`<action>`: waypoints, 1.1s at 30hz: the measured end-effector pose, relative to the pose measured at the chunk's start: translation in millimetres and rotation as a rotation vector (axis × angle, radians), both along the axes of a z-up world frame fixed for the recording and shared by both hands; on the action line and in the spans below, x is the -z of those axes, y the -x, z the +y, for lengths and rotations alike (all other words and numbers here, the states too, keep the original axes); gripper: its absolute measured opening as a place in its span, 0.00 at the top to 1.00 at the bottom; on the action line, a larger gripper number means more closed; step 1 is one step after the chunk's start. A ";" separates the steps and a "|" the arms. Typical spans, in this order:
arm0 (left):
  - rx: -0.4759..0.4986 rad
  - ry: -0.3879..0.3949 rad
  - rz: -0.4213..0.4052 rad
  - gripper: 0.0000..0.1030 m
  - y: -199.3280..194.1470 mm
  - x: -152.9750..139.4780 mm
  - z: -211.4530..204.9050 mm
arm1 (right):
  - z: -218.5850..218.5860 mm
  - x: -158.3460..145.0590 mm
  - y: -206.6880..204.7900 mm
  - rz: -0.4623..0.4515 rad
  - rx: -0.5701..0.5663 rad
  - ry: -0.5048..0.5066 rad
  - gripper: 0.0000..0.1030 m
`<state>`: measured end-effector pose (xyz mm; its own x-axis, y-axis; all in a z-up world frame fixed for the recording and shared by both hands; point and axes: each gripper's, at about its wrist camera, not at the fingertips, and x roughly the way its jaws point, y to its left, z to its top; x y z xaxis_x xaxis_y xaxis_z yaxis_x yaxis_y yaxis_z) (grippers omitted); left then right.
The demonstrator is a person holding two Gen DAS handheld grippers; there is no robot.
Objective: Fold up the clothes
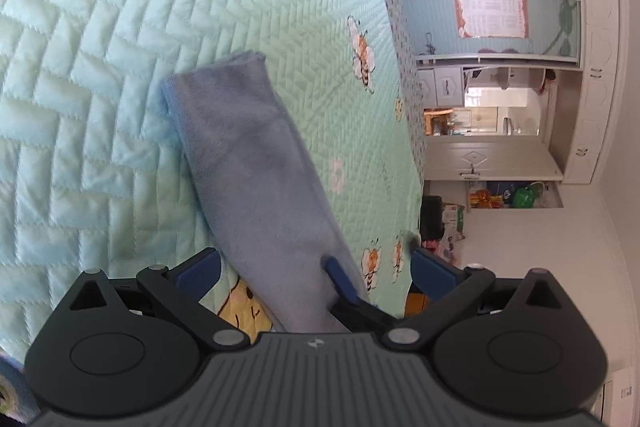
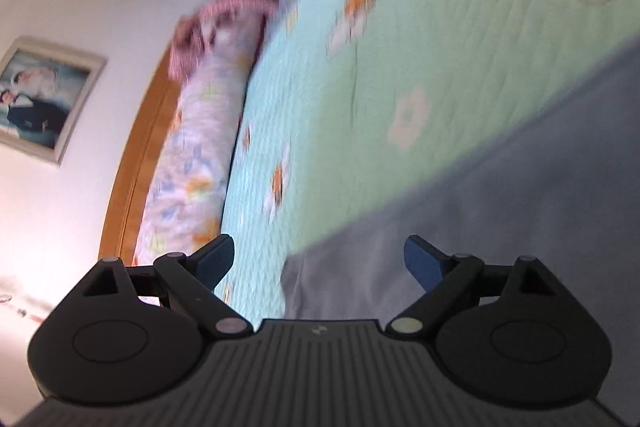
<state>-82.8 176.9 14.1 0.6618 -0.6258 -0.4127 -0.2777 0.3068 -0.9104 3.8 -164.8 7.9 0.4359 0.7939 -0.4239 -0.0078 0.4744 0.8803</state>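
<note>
On a mint-green quilted bedspread [image 1: 120, 75] printed with cartoon bees, a grey-blue cloth [image 1: 256, 163] lies as a long, narrow band, doubled over itself, its far end squared off and its near end running under the left gripper [image 1: 316, 275]. That gripper's two blue fingers [image 1: 200, 269] stand wide apart, closed on nothing. A third blue tip [image 1: 338, 277] pokes up against the cloth's near end between them; it seems to belong to another gripper, though whether it pinches the fabric cannot be told. To the right of the bed, an open doorway [image 1: 492, 123] shows another room.

In the blurred right wrist view, a wooden headboard [image 2: 132, 163] and a floral bolster [image 2: 196, 147] sit at left, the bedspread runs across the middle, and the cloth spreads broadly at right under the right gripper [image 2: 320, 259], whose fingers also stand released, straddling the cloth's edge without pressing it.

Judging by how it lies, the cloth is at least partly folded: lengthwise layers are in place. A band this long would likely bear a further crosswise fold, though the pictures do not settle whether one is intended.
</note>
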 end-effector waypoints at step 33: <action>-0.271 0.134 0.000 0.00 12.4 19.0 62.8 | -35.0 1.1 80.8 -0.002 0.066 0.123 0.43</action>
<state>-95.2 239.7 -4.9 0.8121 -0.4750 -0.3389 -0.3335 0.0987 -0.9376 -77.0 -199.9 6.9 0.4863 0.7058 -0.5152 0.0251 0.5781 0.8156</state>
